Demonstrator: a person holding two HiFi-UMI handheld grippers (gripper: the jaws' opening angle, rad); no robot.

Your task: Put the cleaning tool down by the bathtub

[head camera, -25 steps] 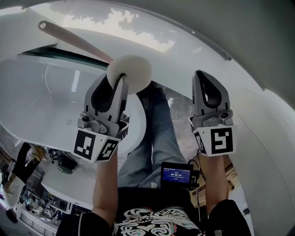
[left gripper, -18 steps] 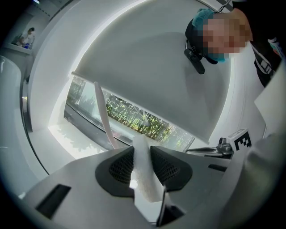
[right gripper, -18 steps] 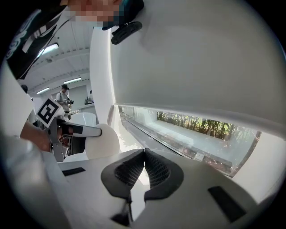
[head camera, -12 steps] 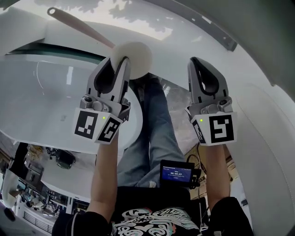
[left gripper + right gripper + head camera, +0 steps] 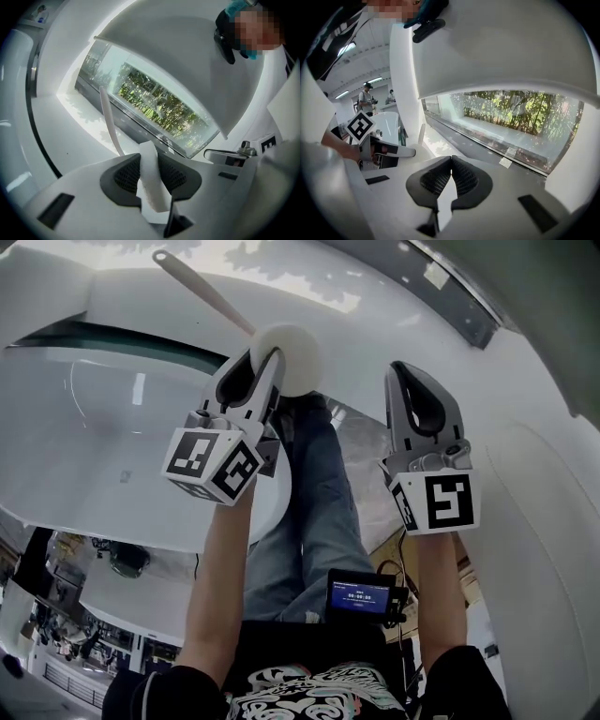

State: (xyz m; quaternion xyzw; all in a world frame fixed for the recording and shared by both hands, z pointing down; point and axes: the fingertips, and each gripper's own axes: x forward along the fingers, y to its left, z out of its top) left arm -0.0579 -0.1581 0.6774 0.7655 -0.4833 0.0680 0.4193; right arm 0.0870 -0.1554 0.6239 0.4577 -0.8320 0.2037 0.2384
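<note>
Since a second ago the left gripper (image 5: pixel 269 360) has rolled, its marker cube turned over, and the tool's handle (image 5: pixel 202 292) has swung rightward. Its jaws grasp the cleaning tool (image 5: pixel 292 354), a round, soft-looking white pad on a slim, pale, straight handle; the pad stands edge-on between the ribbed dark pads (image 5: pixel 125 176). The tool hangs just right of the bathtub (image 5: pixel 103 456), a smooth, glossy white shell with a curved rim. The right gripper (image 5: pixel 411 371) is clenched on nothing. Between the tub and the curved white wall (image 5: pixel 544 521) at right lies a strip of floor (image 5: pixel 366 456), where the person's jeans (image 5: pixel 319 493) stand.
</note>
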